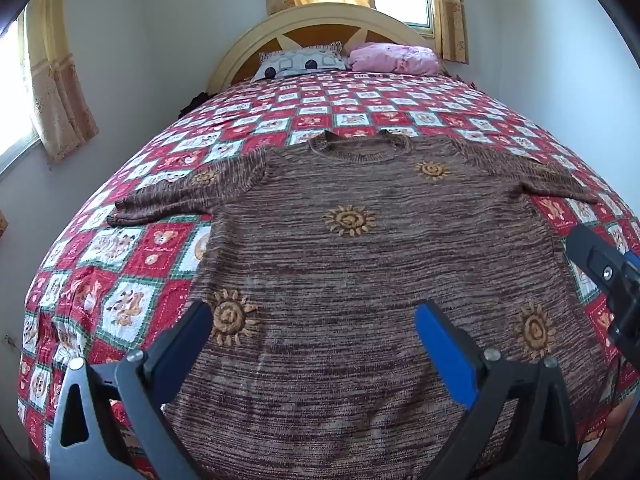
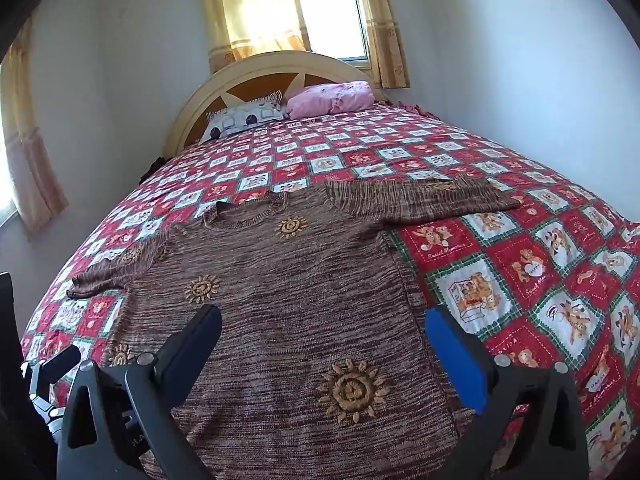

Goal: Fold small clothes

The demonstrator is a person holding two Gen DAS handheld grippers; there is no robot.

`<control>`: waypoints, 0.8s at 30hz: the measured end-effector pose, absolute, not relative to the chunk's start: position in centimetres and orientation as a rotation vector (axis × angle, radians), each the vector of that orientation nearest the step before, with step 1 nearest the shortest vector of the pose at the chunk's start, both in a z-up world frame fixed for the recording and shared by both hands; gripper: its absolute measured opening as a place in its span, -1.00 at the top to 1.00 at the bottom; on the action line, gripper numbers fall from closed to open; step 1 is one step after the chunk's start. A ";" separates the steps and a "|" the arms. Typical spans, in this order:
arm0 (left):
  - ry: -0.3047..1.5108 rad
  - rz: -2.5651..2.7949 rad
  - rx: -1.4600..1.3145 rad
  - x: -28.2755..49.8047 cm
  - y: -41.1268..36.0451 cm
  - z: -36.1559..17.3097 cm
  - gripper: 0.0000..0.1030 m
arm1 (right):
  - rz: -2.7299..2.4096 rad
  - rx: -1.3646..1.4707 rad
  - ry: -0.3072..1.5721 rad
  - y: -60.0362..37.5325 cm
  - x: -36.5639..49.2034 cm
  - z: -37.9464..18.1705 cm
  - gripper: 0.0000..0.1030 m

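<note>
A brown knitted short-sleeved sweater (image 1: 360, 264) with orange sun motifs lies flat, face up, on the bed, neck toward the headboard and both sleeves spread out. It also shows in the right wrist view (image 2: 288, 304). My left gripper (image 1: 316, 328) is open and empty, hovering above the sweater's lower left part. My right gripper (image 2: 324, 332) is open and empty above the sweater's lower right part, its blue finger pad (image 2: 456, 356) near the right side edge. The right gripper's body (image 1: 608, 276) shows at the right edge of the left wrist view.
The bed has a red, white and green patchwork cover (image 1: 132, 264) with teddy-bear squares. A patterned pillow (image 1: 300, 62) and a pink pillow (image 1: 392, 58) lie against the headboard (image 1: 320, 20). Curtained windows and walls surround the bed.
</note>
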State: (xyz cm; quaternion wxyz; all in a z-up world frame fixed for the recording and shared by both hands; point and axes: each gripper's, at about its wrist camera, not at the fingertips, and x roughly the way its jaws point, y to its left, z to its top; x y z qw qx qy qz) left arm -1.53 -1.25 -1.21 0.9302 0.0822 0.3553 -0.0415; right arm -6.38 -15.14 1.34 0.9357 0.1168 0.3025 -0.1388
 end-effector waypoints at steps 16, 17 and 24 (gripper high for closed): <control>0.735 -0.083 0.165 -1.3 -1.2 -1.2 -1.00 | -0.285 0.239 0.626 -15.0 -6.2 1.2 -0.98; 0.736 -0.083 0.165 -1.2 -1.1 -1.2 -1.00 | -0.285 0.239 0.626 -15.0 -6.2 1.2 -0.98; 0.739 -0.085 0.160 -1.0 -0.8 -1.1 -1.00 | -0.283 0.239 0.629 -14.9 -6.2 1.1 -0.98</control>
